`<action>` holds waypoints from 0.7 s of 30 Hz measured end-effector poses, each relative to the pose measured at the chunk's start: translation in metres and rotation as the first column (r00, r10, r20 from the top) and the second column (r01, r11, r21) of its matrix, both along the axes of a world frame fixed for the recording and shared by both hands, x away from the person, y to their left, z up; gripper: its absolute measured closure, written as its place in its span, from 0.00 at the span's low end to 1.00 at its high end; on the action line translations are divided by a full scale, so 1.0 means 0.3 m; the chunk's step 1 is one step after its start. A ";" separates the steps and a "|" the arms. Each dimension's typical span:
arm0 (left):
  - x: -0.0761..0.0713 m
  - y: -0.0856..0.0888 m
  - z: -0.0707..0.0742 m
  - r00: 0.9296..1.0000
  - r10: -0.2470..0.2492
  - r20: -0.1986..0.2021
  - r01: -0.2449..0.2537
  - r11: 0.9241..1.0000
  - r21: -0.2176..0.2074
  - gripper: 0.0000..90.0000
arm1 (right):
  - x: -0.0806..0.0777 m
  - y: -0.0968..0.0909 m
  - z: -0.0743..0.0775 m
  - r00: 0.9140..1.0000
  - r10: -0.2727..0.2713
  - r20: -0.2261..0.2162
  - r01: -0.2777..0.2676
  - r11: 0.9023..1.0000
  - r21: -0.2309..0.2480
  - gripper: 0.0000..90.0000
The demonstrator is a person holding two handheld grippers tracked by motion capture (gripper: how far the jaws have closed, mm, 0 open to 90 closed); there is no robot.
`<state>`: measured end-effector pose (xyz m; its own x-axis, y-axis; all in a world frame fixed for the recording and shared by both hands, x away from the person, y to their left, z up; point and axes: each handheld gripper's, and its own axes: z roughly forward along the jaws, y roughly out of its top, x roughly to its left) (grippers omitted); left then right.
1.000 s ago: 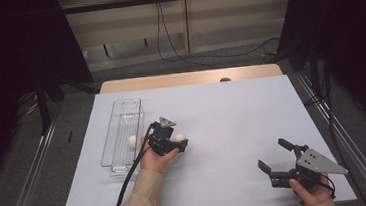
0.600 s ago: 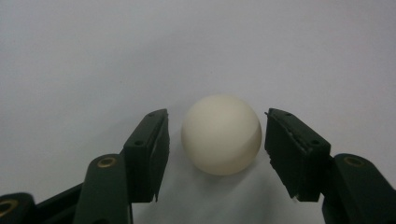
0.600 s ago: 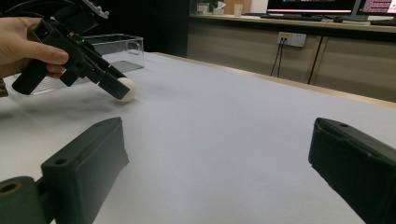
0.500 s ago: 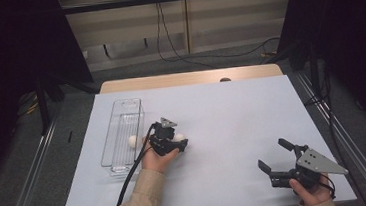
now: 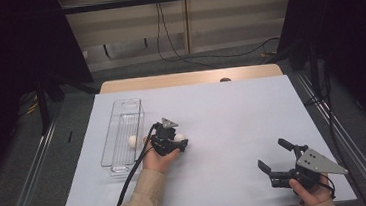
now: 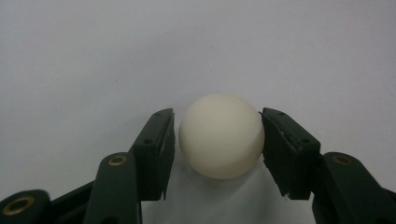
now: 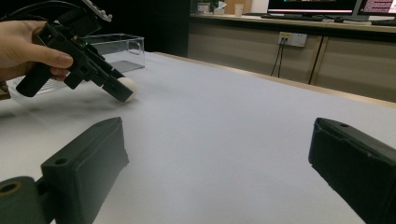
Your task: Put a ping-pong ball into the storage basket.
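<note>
Ball [image 6: 221, 136] sits between the jaws of my left claw [image 6: 215, 140], which have just been closing and now pinch it. My right claw [image 5: 276, 156] is wide open, holding nothing.

Matt ball [image 6: 221, 135]; clear plastic tray [image 5: 123, 133]; matt table [image 5: 231, 109]

The left gripper [image 5: 178, 142] sits left of centre in the high view, pointing down; its jaws have just been closing and now touch the ball [image 6: 221, 135]. The right gripper [image 5: 274, 156], lower right, rests wide open.
</note>
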<state>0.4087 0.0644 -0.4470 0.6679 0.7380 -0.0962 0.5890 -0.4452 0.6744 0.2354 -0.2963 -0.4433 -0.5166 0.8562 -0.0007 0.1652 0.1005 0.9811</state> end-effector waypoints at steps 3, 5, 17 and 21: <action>-0.001 -0.002 0.000 1.000 -0.001 -0.002 0.001 1.000 0.003 0.53 | 0.000 0.000 0.000 1.000 0.001 -0.002 -0.001 1.000 -0.002 0.04; -0.001 -0.002 -0.001 1.000 -0.006 -0.006 0.006 1.000 0.008 0.53 | 0.000 0.000 0.000 1.000 0.001 -0.002 -0.001 1.000 0.000 0.04; -0.002 -0.008 -0.009 1.000 -0.011 -0.017 0.011 1.000 0.021 0.56 | 0.000 0.000 0.000 1.000 0.001 -0.001 -0.001 1.000 0.000 0.04; -0.002 -0.007 -0.008 1.000 -0.009 -0.024 0.010 1.000 0.018 0.57 | 0.000 -0.001 0.000 1.000 0.002 -0.002 -0.002 1.000 -0.002 0.04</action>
<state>0.4081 0.0625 -0.4495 0.6725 0.7335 -0.0984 0.6004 -0.4630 0.6520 0.2353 -0.2964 -0.4432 -0.5182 0.8553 -0.0015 0.1668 0.1028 0.9806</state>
